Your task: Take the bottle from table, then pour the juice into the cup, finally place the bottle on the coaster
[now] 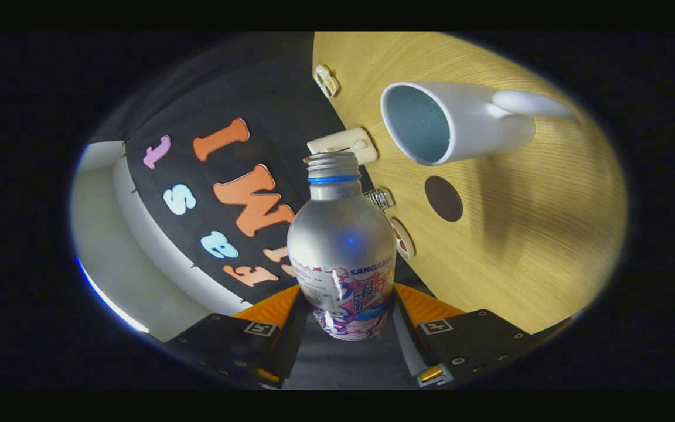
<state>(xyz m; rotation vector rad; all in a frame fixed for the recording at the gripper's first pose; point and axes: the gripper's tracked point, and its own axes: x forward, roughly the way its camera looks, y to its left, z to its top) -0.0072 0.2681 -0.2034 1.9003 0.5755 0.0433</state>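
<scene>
The jaws pinch the silver aluminium bottle with printed label (pixel 342 258) low on its body, tipped toward the white ceramic cup (pixel 454 122) on the wooden tabletop (pixel 542 234). Smooth metal likely slips; gripping the labelled midsection seems safest.

The gripper (pixel 346 310) is rolled well over onto its side, its two fingers (pixel 282 305) closed from both sides and pressing on the lower body of the bottle (pixel 342 252) between them

The bottle (pixel 342 246) label carries the brand word "SANGARIA".
</scene>
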